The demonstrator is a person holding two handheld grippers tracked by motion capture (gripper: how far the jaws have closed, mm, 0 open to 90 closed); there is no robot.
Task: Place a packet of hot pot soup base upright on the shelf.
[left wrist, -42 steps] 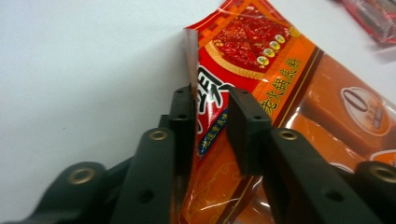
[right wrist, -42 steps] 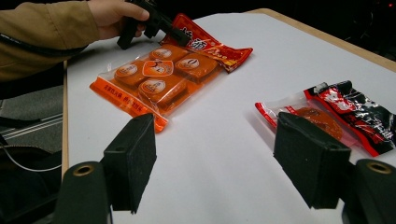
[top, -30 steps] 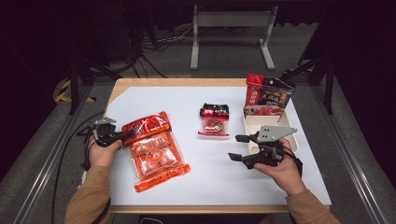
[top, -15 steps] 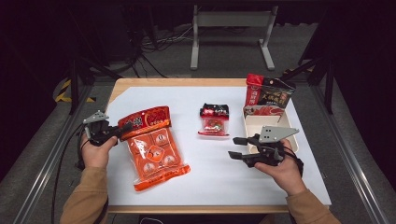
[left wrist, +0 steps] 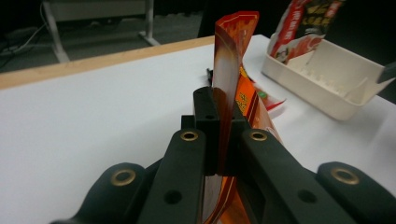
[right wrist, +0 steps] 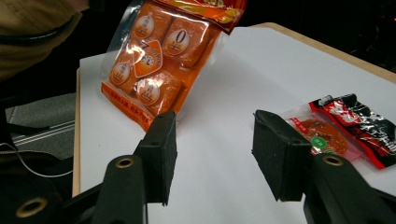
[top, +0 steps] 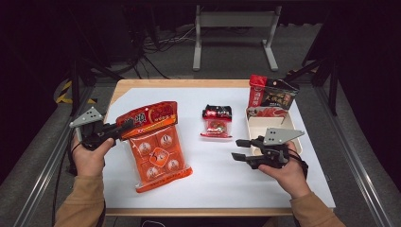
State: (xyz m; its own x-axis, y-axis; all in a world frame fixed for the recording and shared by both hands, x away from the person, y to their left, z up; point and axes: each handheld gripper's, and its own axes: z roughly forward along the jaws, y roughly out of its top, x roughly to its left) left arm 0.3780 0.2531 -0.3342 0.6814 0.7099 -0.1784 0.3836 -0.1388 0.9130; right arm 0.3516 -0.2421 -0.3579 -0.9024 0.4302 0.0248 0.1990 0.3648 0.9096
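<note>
- The left tongs [top: 124,128] are clenched on the top seal of the big orange plastic bag of wrapped snack blocks [top: 156,151]; in the left gripper view the red edge of this bag [left wrist: 227,70] is seen pinched flat between the two black jaws.
- The bag is held at the left side of the white-covered bench [top: 208,179]. Its top is lifted and its lower end seems to rest on the bench or to hang just above it; which of the two cannot be told.
- In the judgement of the writer, the picking up is done, and the carrying and putting down are left. The tray on the right is a probable goal, but this is only supposed.
- Near the middle of the bench, a small clear packet with a red and black header [top: 217,121] is lying flat, untouched and well apart from both tongs.
- The right tongs [top: 240,149] are released and nothing is between them. Their jaws have just been closing somewhat, and a clear gap is kept in the right gripper view [right wrist: 212,154]. They are held above the bench, just beside the tray.
- At the right edge, a cream rectangular plastic tray [top: 253,124] is placed. A red and black printed pouch [top: 272,97] is standing in its far end, leaning over the rim. The near part of the tray appears empty.
</note>
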